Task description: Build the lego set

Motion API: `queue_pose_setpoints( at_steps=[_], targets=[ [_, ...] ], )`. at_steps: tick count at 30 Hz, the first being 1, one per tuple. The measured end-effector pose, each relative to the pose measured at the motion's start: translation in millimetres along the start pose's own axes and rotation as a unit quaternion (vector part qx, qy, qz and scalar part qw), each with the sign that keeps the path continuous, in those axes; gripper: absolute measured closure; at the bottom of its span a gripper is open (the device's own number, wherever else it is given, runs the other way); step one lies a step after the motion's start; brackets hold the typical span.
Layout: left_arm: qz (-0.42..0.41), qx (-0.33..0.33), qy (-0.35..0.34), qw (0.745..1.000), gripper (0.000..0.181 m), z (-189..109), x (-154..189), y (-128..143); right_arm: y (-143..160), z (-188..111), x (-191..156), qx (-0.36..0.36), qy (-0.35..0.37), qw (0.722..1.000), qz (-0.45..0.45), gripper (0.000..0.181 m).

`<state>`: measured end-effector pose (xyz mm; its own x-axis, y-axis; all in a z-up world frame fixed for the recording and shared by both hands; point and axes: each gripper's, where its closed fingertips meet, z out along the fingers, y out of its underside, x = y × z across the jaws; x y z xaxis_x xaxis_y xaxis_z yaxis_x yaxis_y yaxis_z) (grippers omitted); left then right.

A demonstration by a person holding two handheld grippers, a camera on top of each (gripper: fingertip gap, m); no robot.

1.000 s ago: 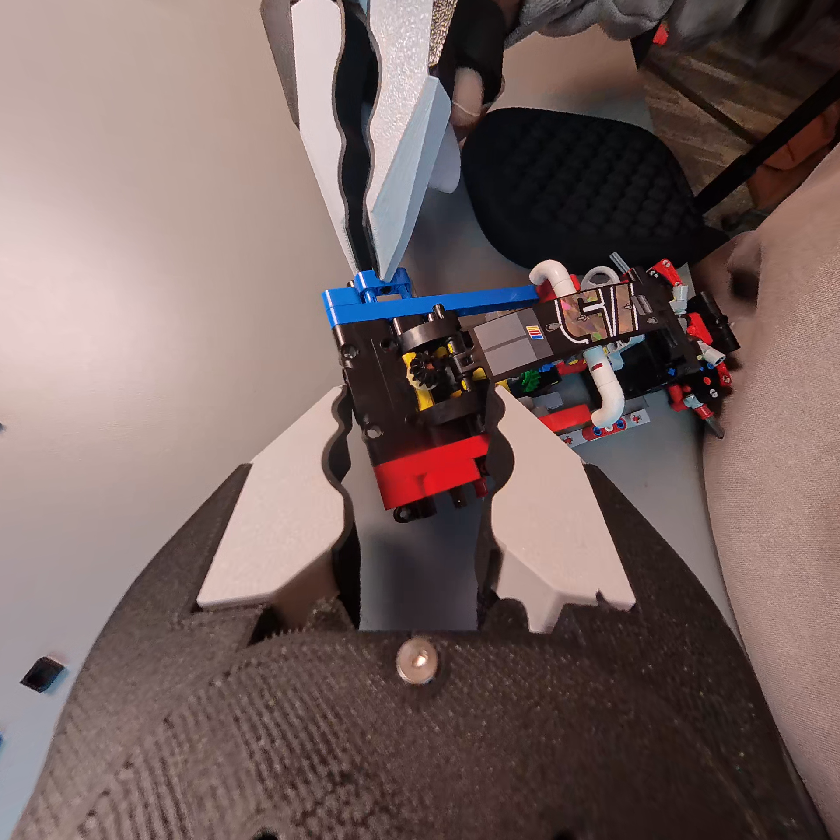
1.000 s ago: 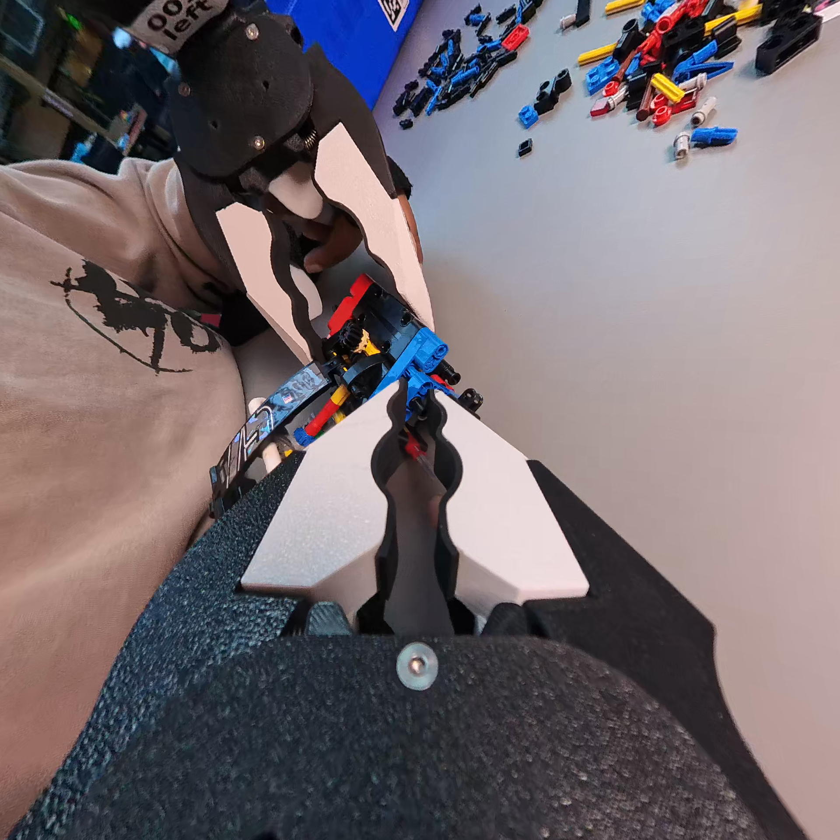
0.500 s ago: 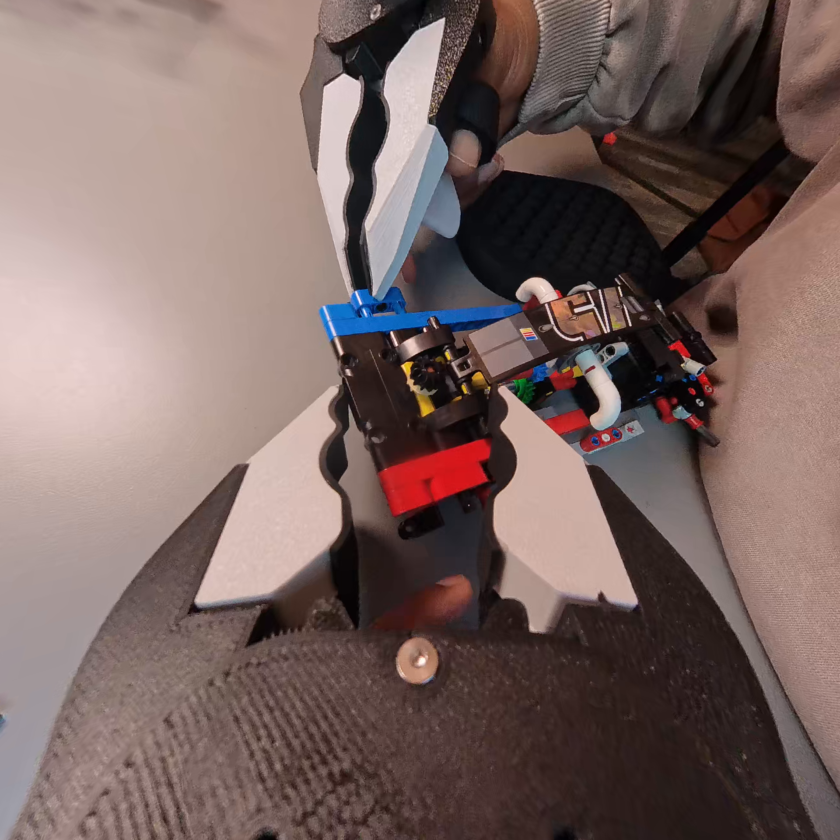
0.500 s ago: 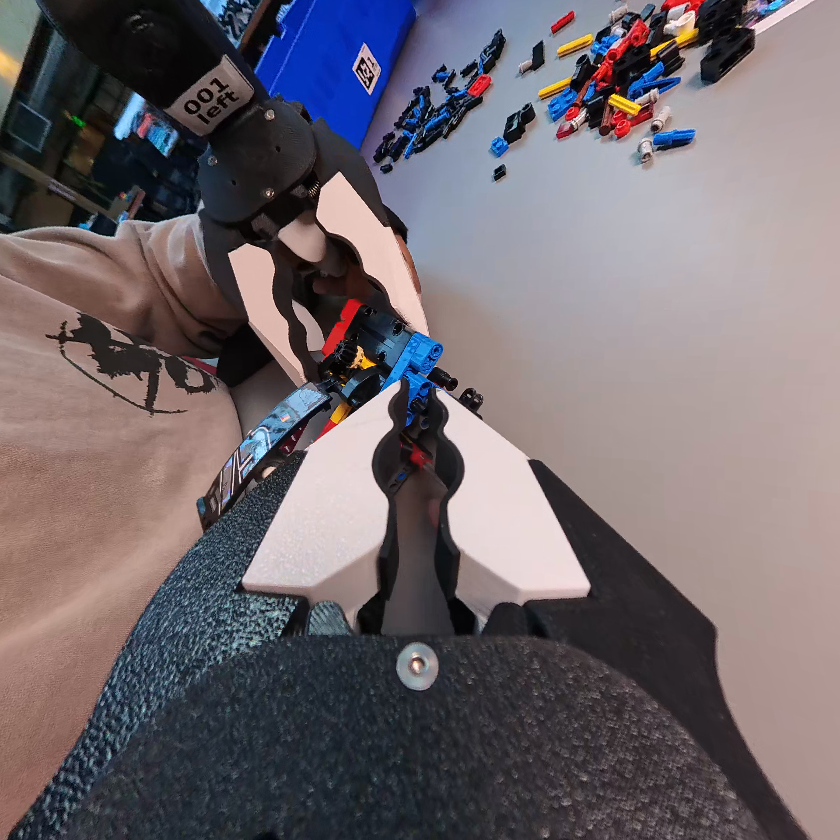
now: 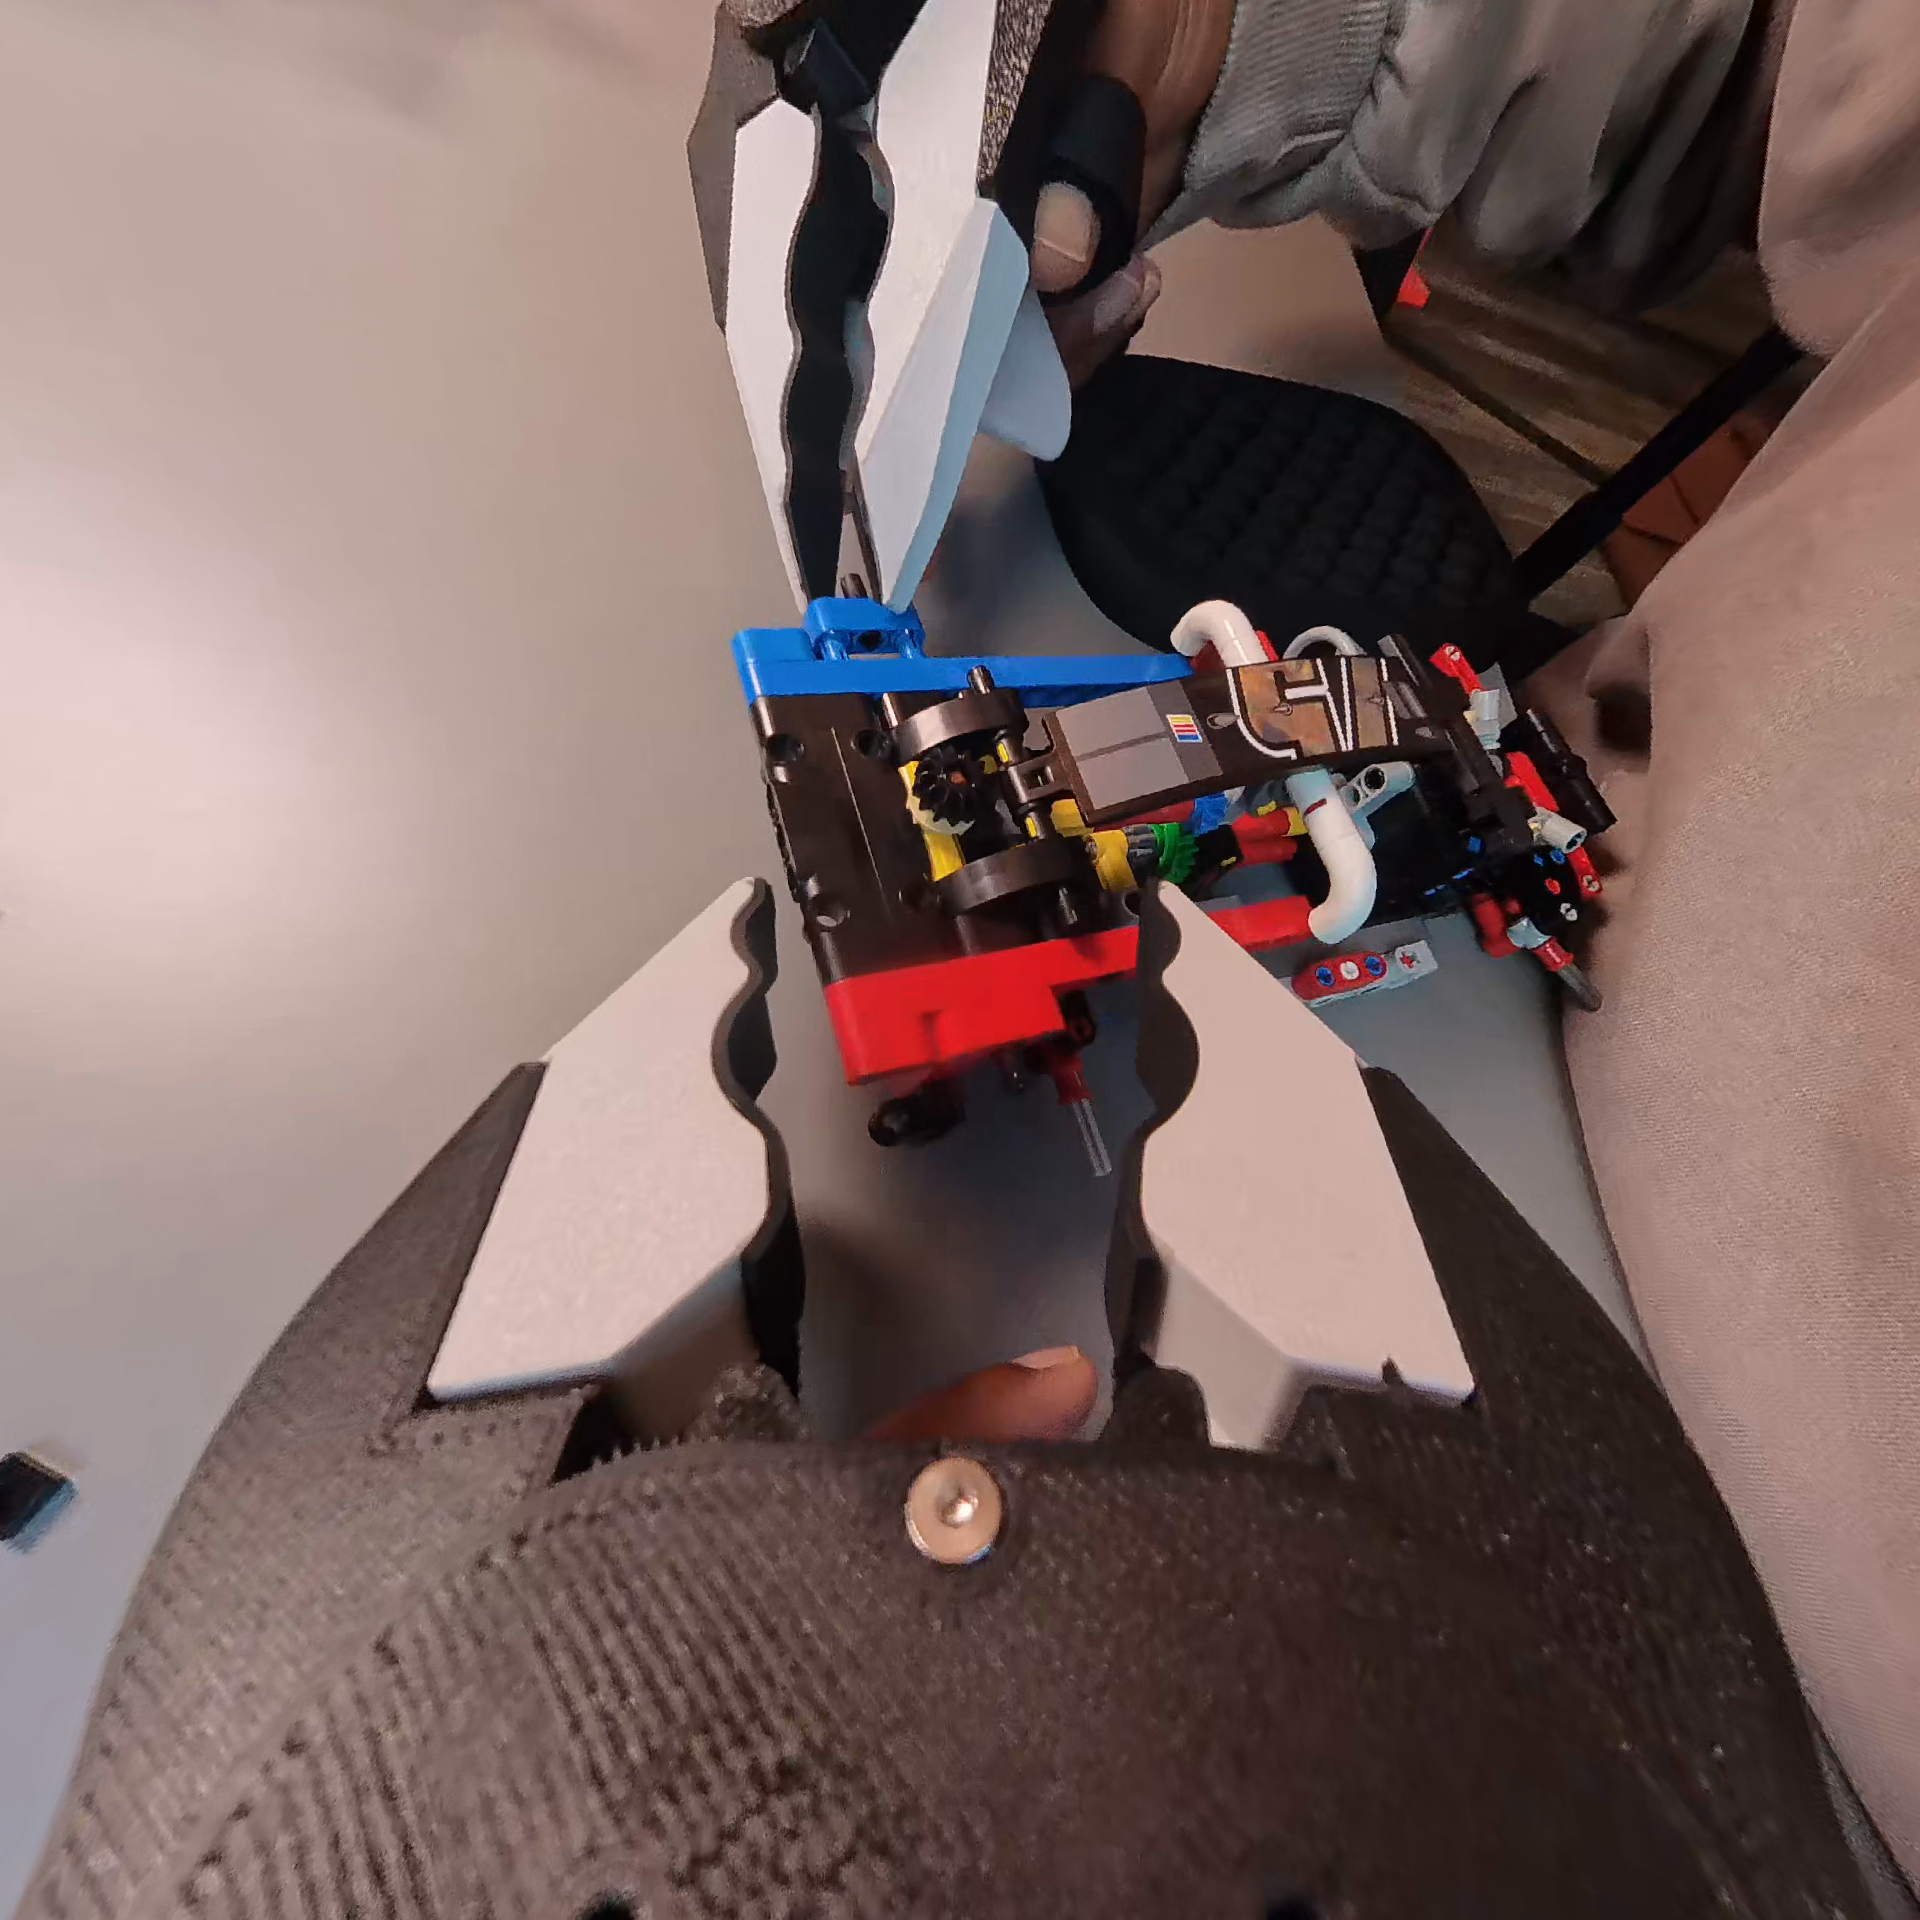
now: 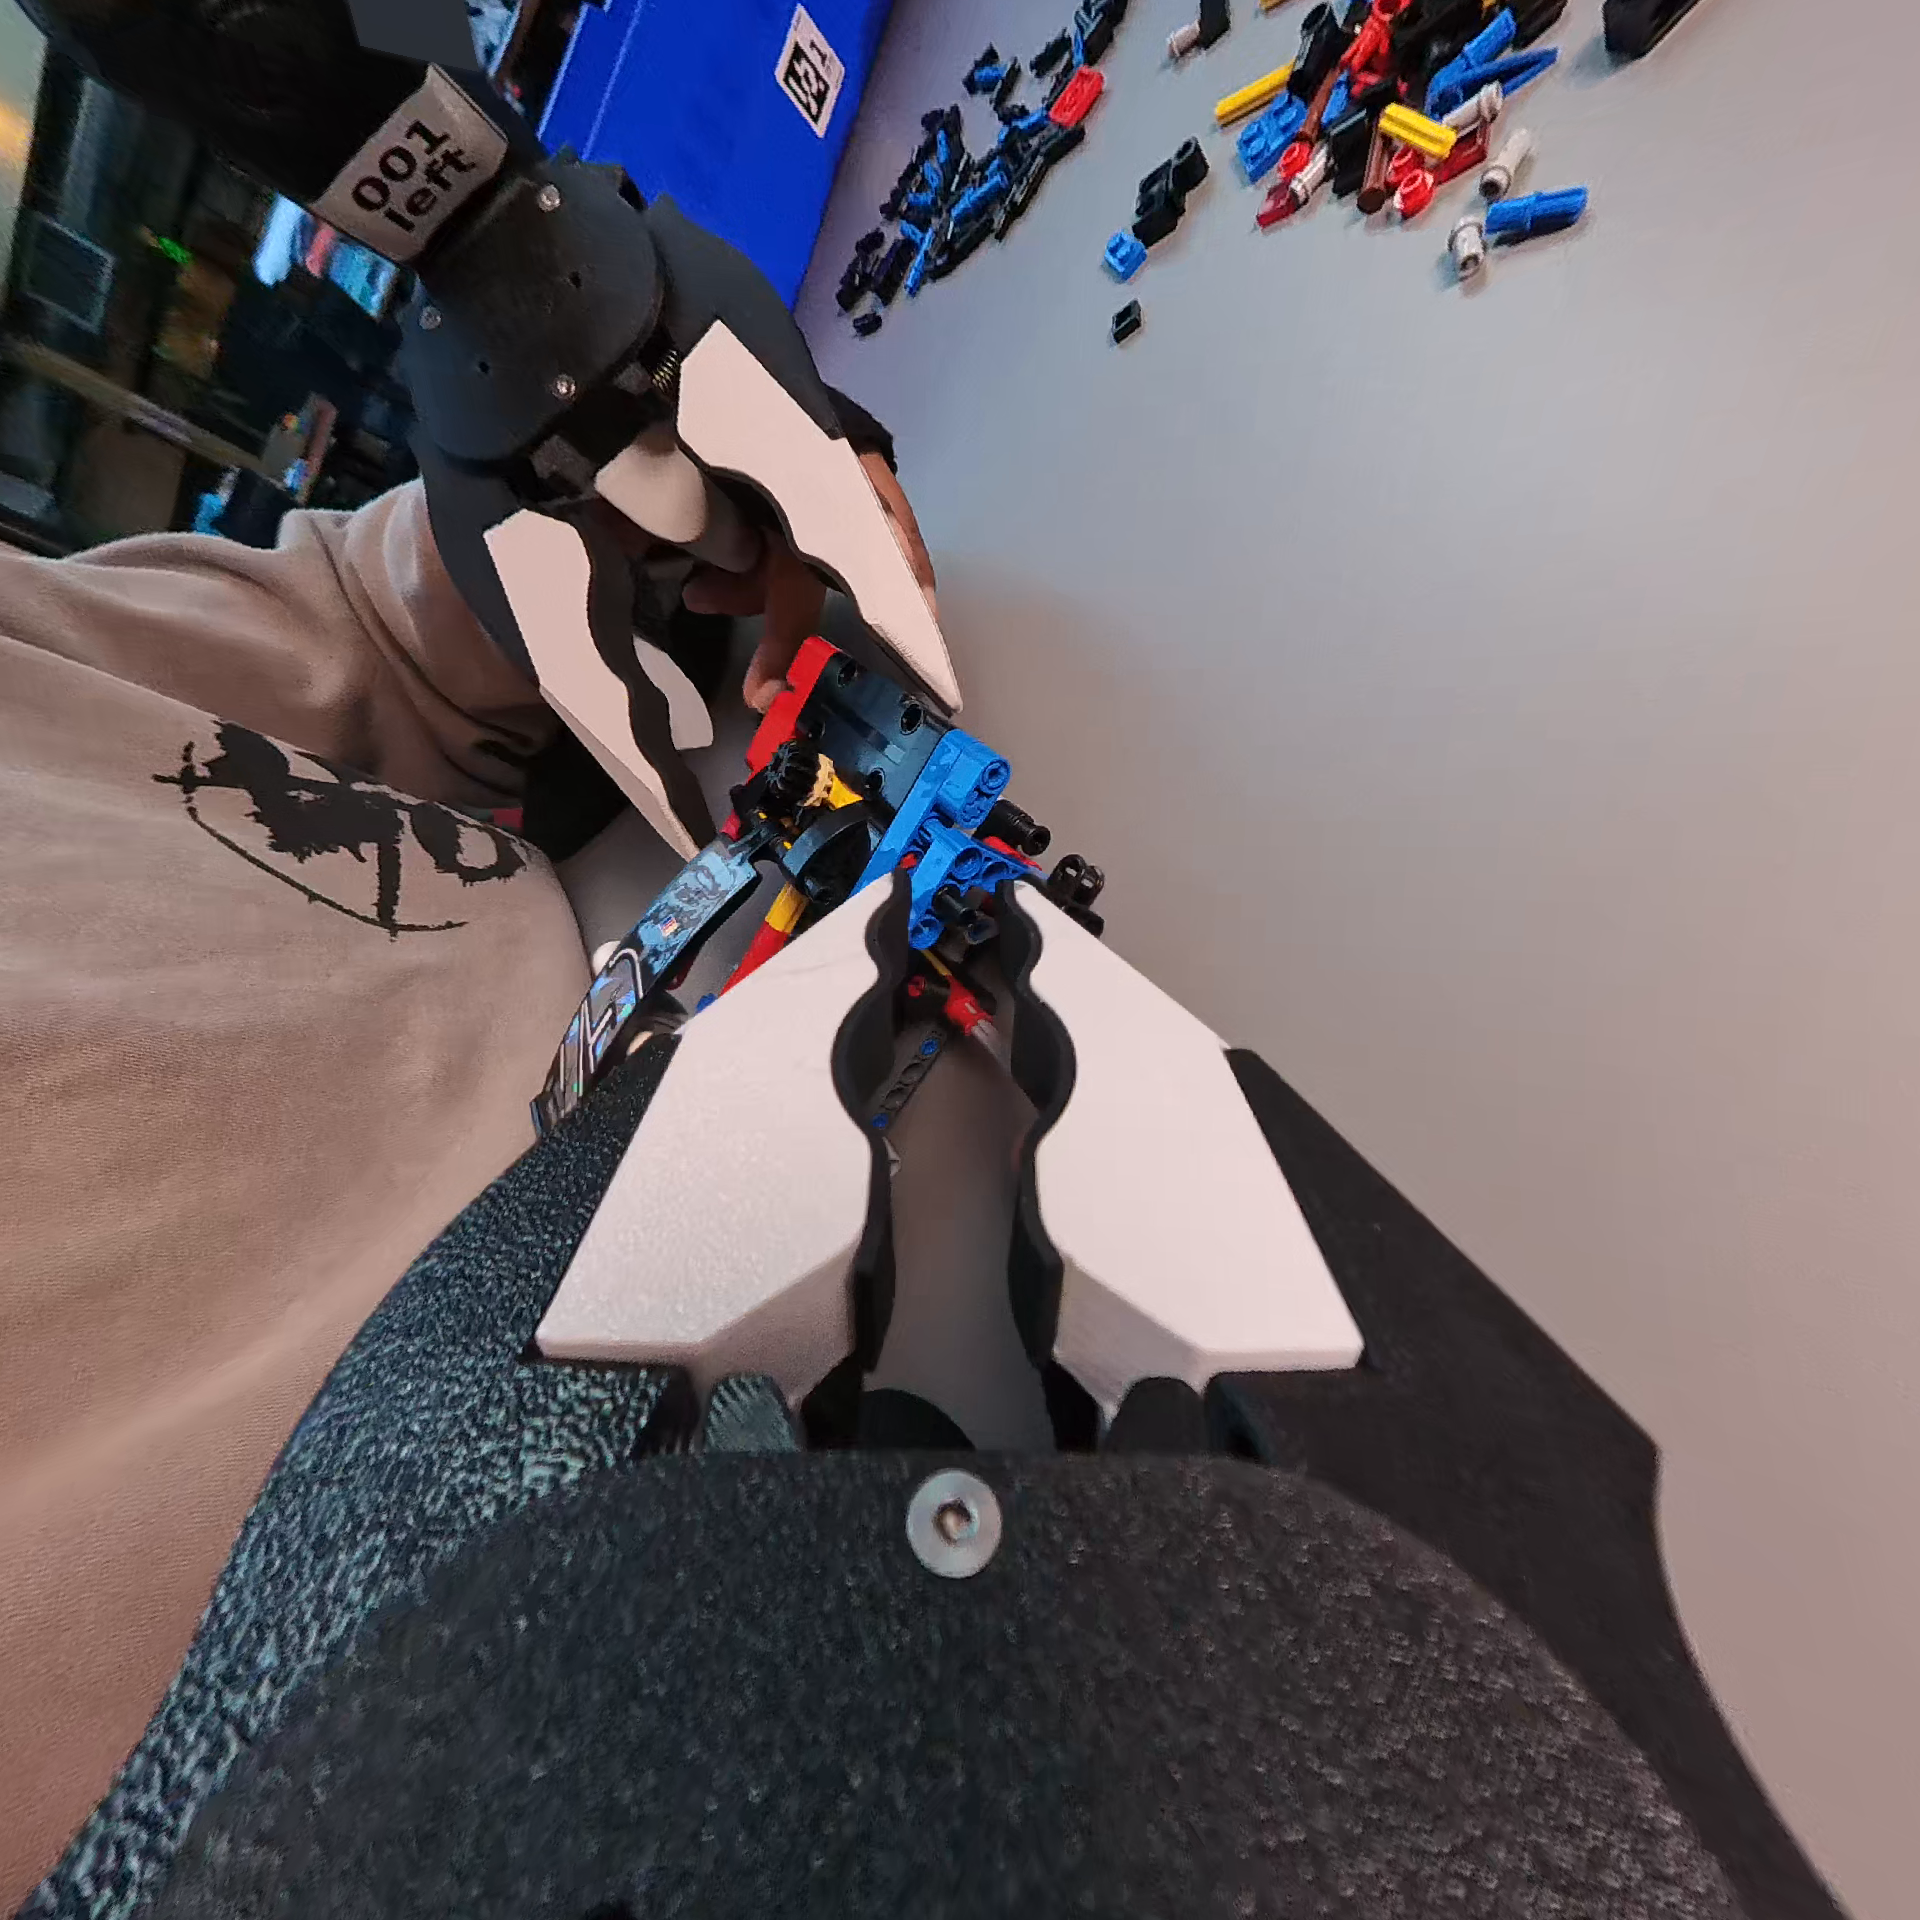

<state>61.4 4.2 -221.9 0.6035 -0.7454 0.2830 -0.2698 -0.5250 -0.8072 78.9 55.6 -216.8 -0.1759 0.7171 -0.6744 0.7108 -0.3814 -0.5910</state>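
The model [image 5: 1039, 831], a half-built car of black, red, blue and yellow parts, lies between your two grippers, just above the grey table [image 5: 312, 520] at your torso. Your left gripper [image 5: 956, 904] brackets its red-and-black end, jaws apart, the tips beside the block; whether they touch it cannot be told. Your right gripper [image 6: 951, 904] has its jaws closed on the blue connector [image 6: 961, 868] at the opposite side. Loose bricks [image 6: 1351, 135] lie scattered well apart on the table, near a blue box [image 6: 717, 114].
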Motion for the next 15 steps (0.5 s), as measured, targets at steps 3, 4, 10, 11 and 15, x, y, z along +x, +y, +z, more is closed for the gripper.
queue_pose_setpoints(
  at_steps=[3, 4, 10, 11, 15],
  targets=[
    [0.02, 0.003, 0.01, 1.0, 0.114, -1.2, 5.3, 2.5, 4.0, 2.4, -2.9, -0.01, -0.014, 1.0, 0.023, 0.171],
    [0.026, 0.002, 0.016, 1.0, 0.113, -1.6, 7.5, 3.6, 4.7, 3.9, -5.0, -0.011, -0.02, 0.999, 0.032, 0.172],
    [0.024, -0.003, 0.015, 1.0, 0.119, 2.1, 6.7, 5.7, 4.6, 8.6, -8.6, -0.017, -0.031, 0.998, 0.058, 0.174],
    [0.026, -0.003, 0.013, 1.0, 0.119, 2.2, 6.6, 5.6, 4.6, 8.6, -8.8, -0.019, -0.032, 0.997, 0.063, 0.174],
    [0.028, 0.008, 0.013, 0.999, 0.119, 3.6, 6.6, 4.3, 4.6, 10.1, -9.3, -0.026, -0.031, 0.997, 0.066, 0.174]
  ],
)
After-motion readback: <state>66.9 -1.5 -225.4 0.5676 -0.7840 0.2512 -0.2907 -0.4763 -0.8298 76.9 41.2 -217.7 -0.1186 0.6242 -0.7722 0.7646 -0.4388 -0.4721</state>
